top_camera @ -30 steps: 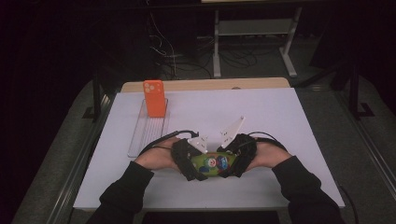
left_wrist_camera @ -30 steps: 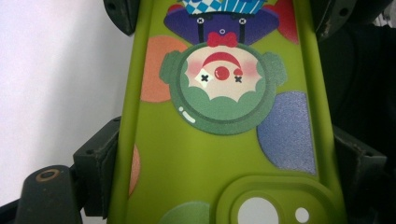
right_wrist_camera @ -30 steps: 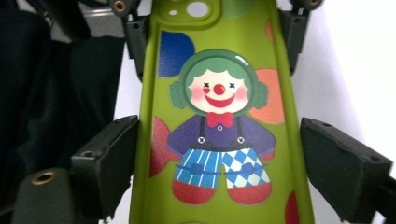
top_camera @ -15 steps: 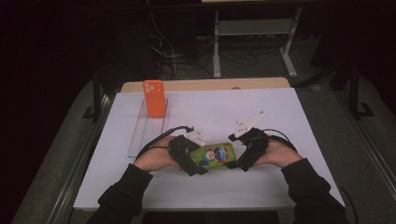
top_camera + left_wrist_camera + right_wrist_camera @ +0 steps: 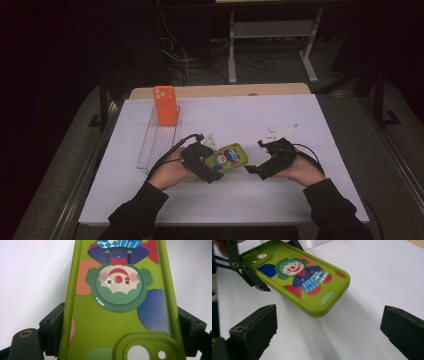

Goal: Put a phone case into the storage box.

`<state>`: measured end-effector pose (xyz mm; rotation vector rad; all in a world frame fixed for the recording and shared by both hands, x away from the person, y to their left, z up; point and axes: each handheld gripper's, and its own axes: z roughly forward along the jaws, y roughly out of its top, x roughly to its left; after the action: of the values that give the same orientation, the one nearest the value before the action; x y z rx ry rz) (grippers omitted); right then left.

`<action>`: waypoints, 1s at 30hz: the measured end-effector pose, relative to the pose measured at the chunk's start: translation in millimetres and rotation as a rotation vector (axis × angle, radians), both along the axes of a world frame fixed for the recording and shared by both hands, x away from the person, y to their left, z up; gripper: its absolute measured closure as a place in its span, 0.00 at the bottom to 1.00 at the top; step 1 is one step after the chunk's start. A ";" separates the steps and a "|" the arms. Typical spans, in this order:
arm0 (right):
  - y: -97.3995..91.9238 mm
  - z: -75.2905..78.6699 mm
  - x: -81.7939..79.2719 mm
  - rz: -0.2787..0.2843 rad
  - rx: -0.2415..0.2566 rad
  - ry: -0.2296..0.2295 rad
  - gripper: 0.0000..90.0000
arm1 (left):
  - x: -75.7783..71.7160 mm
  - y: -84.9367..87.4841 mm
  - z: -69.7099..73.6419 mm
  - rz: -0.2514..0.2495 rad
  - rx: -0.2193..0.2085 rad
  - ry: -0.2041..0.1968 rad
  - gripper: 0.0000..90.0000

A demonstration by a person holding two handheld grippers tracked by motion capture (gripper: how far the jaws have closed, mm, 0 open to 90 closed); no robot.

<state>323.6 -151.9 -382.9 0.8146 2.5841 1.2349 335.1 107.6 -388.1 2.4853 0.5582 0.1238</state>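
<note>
A green phone case (image 5: 228, 158) printed with a clown and coloured dots is held face-up, slightly tilted, just above the white surface (image 5: 300, 200), well apart from the orange case (image 5: 165, 105).

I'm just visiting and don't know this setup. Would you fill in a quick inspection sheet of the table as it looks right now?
Surface: white table top, wooden strip at its far edge.
Job's things: green phone case with a clown picture, lifted off the surface.
Clutter: orange phone case standing at the far end of a clear tray.
Grippers: left gripper shut on the green phone case's camera end; right gripper open, its jaws have just been opening, nothing between them.
Cables: a black cable trails from the left gripper; loose wires on the floor beyond.
Surroundings: dark room, a white stand behind.
</note>
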 end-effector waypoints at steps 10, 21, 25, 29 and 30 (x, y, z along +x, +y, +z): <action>-2.7 -22.8 -13.8 -0.207 0.058 0.002 0.00 | 1.3 0.7 3.1 0.085 -0.025 0.013 0.17; -2.5 -33.7 -16.1 -0.273 0.080 -0.004 0.00 | 1.5 1.9 4.7 0.090 -0.034 0.020 0.17; -1.4 -33.4 -17.4 -0.266 0.050 -0.034 0.00 | 1.3 1.4 4.9 0.086 -0.035 0.023 0.17; 1.3 -33.0 -19.5 -0.264 -0.003 -0.083 0.00 | 0.6 0.6 4.8 0.088 -0.035 0.025 0.17; 1.9 -33.0 -20.0 -0.260 -0.019 -0.094 0.00 | 0.5 0.5 4.8 0.087 -0.034 0.024 0.17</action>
<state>303.6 -150.0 -415.9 1.0236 2.3239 1.1408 335.7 108.1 -383.3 2.4335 0.6736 0.1174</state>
